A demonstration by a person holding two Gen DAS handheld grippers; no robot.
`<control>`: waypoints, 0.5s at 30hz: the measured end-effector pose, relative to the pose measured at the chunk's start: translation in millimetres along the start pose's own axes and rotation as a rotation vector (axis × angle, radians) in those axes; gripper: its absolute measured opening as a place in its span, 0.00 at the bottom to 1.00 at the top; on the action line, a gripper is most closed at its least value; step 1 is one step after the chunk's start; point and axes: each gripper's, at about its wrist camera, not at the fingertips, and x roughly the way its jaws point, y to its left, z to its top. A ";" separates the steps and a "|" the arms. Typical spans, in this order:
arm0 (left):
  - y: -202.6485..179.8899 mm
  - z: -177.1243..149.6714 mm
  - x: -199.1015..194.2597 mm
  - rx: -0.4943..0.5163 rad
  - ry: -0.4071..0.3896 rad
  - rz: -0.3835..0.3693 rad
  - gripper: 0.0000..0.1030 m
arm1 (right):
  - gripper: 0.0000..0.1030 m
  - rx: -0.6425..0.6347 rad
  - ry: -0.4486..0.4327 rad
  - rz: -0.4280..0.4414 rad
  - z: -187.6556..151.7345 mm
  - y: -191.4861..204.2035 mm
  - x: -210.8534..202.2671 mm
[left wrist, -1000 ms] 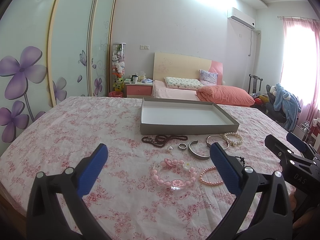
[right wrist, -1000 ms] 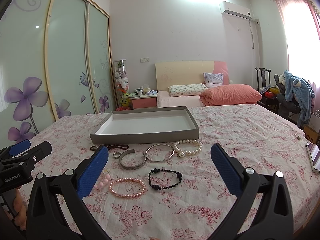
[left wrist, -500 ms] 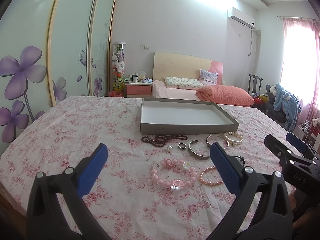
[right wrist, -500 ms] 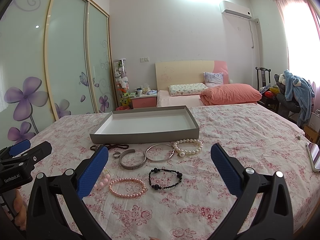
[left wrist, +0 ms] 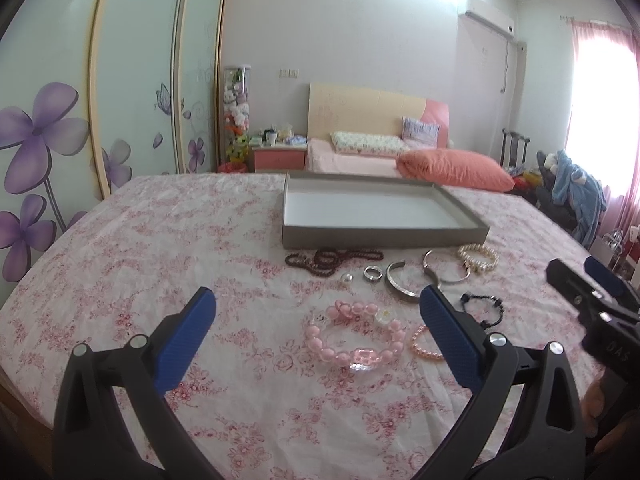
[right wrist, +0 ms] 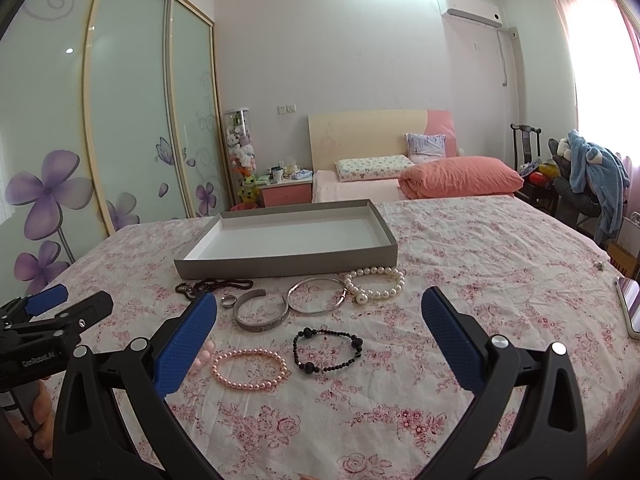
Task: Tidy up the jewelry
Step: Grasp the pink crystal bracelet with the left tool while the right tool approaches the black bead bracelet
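Note:
An empty grey tray [left wrist: 384, 236] [right wrist: 288, 264] with a white floor lies on the floral cloth. In front of it lie a dark red bead string [left wrist: 332, 259], a small pearl [left wrist: 346, 278], a silver ring [left wrist: 372, 273], a silver cuff [right wrist: 260, 316], a thin silver bangle [right wrist: 318, 300] and a white pearl bracelet [right wrist: 374, 282]. Nearer are a chunky pink bead bracelet [left wrist: 352, 336], a small pink pearl bracelet [right wrist: 250, 370] and a black bead bracelet [right wrist: 328, 350]. My left gripper [left wrist: 316, 320] and right gripper [right wrist: 320, 324] both hover open above the cloth, holding nothing.
The floral cloth [right wrist: 460, 264] covers a wide table. A phone [right wrist: 630, 312] lies at its right edge. Behind stand a bed with a pink pillow [right wrist: 460, 178], a bedside table [left wrist: 278, 156], sliding wardrobe doors [left wrist: 132, 80] and a chair with blue clothes [right wrist: 592, 184].

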 end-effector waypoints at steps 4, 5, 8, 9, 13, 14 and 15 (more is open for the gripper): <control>-0.7 0.0 21.2 0.016 0.078 0.009 0.96 | 0.98 0.021 0.048 -0.012 -3.4 -5.6 8.2; -0.5 -0.8 27.6 0.024 0.105 0.014 0.96 | 0.98 0.027 0.058 -0.012 -4.2 -7.0 10.5; -0.3 -4.2 42.4 0.047 0.159 0.024 0.94 | 0.98 0.035 0.077 -0.009 -6.8 -8.6 13.2; -0.1 -4.7 45.3 0.052 0.167 0.025 0.88 | 0.98 0.035 0.081 -0.009 -7.0 -8.8 14.8; 1.5 -7.9 67.6 0.055 0.251 0.016 0.69 | 0.98 0.035 0.100 -0.002 -7.5 -8.8 18.5; 1.9 -8.1 72.6 0.052 0.268 0.012 0.65 | 0.98 0.035 0.106 -0.002 -8.0 -8.9 19.4; 2.4 -9.4 77.9 0.048 0.291 0.005 0.60 | 0.98 0.036 0.111 -0.003 -7.9 -9.3 20.9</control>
